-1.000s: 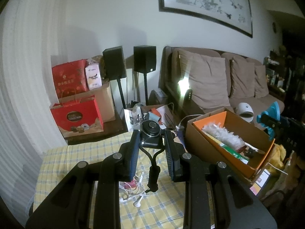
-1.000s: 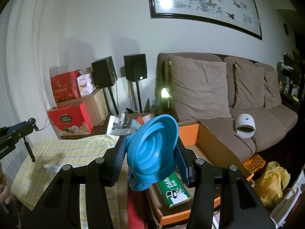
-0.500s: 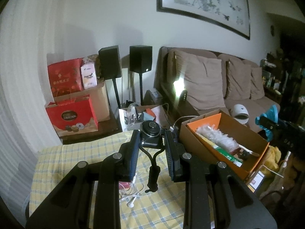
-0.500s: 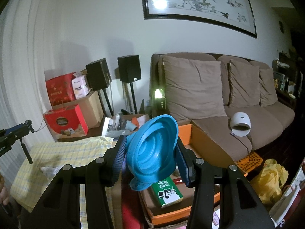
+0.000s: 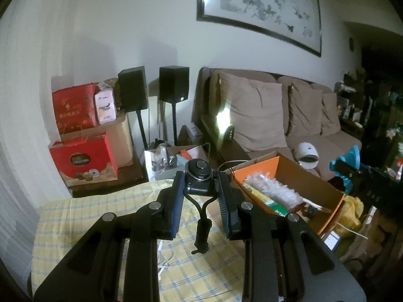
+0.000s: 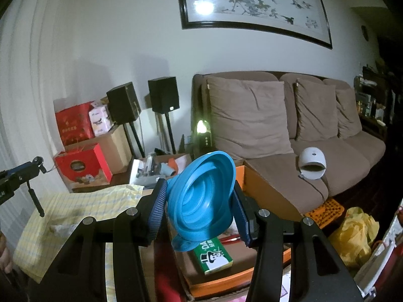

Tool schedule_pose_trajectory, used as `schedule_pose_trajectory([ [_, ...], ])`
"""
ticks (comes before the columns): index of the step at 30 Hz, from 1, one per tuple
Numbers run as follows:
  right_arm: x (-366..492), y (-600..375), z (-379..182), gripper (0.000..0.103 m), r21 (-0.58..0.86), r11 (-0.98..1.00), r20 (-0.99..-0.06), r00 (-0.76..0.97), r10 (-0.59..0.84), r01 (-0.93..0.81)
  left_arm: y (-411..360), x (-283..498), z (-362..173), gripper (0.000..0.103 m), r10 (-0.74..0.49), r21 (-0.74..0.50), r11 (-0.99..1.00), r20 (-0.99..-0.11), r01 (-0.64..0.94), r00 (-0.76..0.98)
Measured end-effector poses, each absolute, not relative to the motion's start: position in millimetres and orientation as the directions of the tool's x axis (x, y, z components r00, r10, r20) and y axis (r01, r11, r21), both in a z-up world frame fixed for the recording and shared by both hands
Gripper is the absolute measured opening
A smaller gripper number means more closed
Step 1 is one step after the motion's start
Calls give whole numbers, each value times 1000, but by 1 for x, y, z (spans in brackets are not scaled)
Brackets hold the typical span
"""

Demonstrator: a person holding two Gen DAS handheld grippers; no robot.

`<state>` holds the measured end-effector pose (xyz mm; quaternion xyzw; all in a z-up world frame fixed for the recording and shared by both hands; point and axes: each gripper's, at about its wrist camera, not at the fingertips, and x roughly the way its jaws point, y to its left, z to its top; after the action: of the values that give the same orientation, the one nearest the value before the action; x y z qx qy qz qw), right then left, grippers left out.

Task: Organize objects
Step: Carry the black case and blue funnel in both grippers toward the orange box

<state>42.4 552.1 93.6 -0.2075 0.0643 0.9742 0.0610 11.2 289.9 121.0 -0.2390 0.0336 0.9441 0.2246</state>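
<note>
Objects for sorting sit in both grippers, one each. Starting at the left, the left gripper (image 5: 200,191) pinches a small black clip-on device with a round head (image 5: 199,173) between its blue-padded fingers (image 5: 176,201); the round head sits at the fingertips, and a thin forked stem with a short handle hangs down between the fingers, clear of the yellow checked tablecloth (image 5: 100,209) below. White cables (image 5: 163,264) lie on the cloth just under the gripper. The table's far edge faces red gift boxes (image 5: 83,158) and two black speakers on stands (image 5: 173,85), with an open gap of floor between.

To the right, an open cardboard box with an orange lining (image 5: 325,191) stands just beside the table edge, holding a white fluffy duster (image 5: 274,188) and a green packet; its top is open and unobstructed.

Further right, the right gripper (image 6: 200,201) clamps a blue collapsible funnel (image 6: 201,198) across its wide rim, the mouth tilted toward the camera and the narrow end pointing down. The funnel hangs above the near part of the same box (image 6: 262,188), over a green-and-white carton (image 6: 214,256) lying inside. Beyond the box runs a brown sofa (image 6: 314,156) with a white dome-shaped device (image 6: 312,163) on its seat, and a yellow bag (image 6: 355,236) sits on the floor at the far right.
</note>
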Motion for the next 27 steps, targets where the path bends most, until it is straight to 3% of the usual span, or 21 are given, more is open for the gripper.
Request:
schedule_pose_trajectory([
  [27, 51, 572, 95, 50, 117, -974, -410, -902, 131, -195, 334, 13, 131, 24, 468, -41, -861, -457, -508, -757],
])
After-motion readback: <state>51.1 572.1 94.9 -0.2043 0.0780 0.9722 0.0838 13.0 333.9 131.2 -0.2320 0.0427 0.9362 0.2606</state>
